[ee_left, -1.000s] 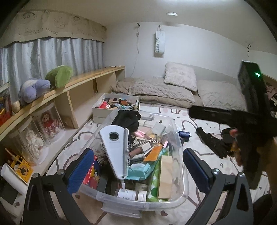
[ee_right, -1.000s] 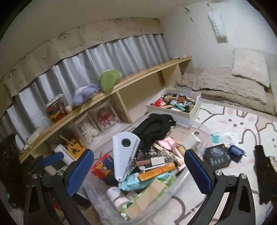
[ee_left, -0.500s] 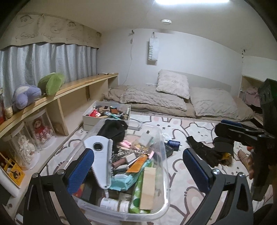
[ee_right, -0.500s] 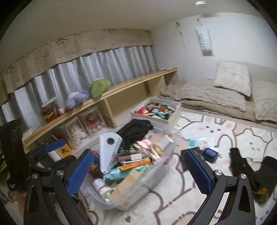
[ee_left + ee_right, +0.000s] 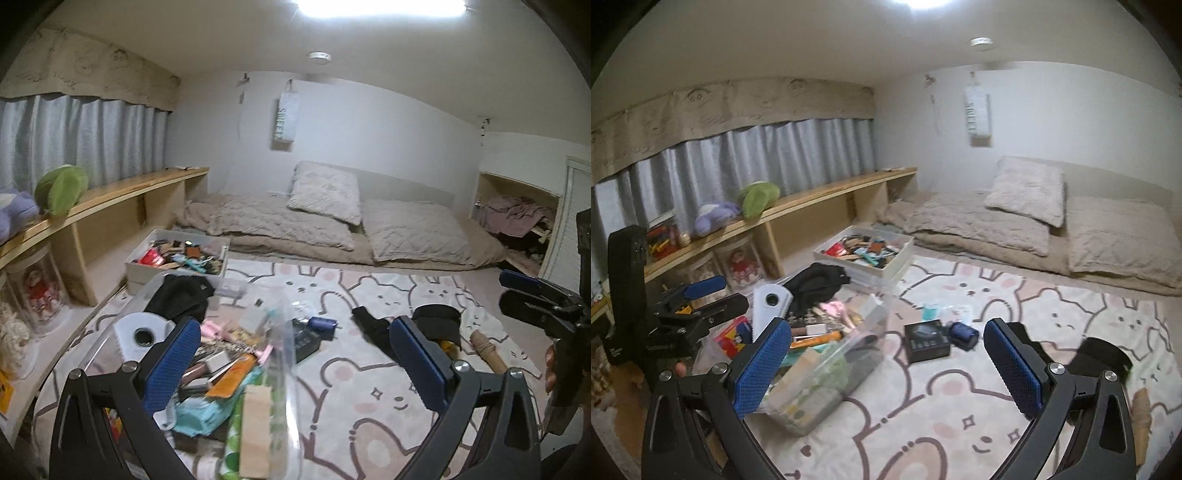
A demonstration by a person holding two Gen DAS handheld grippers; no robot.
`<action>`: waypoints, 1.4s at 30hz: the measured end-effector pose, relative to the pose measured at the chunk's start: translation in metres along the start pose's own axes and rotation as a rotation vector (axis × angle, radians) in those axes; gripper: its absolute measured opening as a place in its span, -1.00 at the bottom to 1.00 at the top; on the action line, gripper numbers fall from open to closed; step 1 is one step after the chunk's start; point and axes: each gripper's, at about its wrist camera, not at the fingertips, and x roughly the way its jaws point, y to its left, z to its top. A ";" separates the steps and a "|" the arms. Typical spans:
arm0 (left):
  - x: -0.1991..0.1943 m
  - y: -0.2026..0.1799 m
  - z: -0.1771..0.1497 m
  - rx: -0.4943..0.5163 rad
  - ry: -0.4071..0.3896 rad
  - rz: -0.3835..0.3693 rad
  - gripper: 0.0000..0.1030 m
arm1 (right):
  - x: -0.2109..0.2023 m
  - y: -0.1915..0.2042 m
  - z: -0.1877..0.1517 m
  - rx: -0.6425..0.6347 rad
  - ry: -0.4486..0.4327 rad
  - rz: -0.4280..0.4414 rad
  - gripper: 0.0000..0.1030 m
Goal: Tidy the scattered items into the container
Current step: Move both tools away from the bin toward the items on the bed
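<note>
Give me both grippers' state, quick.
Left gripper: open, holding nothing.
Right gripper: open, holding nothing.

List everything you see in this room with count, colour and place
Bin: one, clear, on rug, heaped with items
Black box: one, on rug right of bin
Blue cylinder: one, touching the black box
Glove: one, black, on rug
Cap: one, black, right of glove
White tray: one, full, behind bin
Plush toys: two, green and purple, on shelf
Pillows: two, beige, on bedding
Left claw: blue pads, open, empty
Right claw: blue pads, open, empty
</note>
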 end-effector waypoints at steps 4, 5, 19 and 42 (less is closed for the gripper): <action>0.006 -0.012 0.003 0.009 -0.013 -0.041 1.00 | -0.018 -0.020 -0.002 0.032 -0.030 -0.057 1.00; 0.009 -0.015 0.003 0.011 -0.014 -0.050 1.00 | -0.022 -0.027 -0.004 0.041 -0.036 -0.071 1.00; 0.087 -0.070 -0.014 0.043 0.075 -0.193 1.00 | -0.042 -0.141 -0.034 0.239 -0.067 -0.327 1.00; 0.237 -0.178 -0.103 0.116 0.363 -0.383 1.00 | 0.097 -0.288 -0.190 0.311 0.333 -0.503 0.99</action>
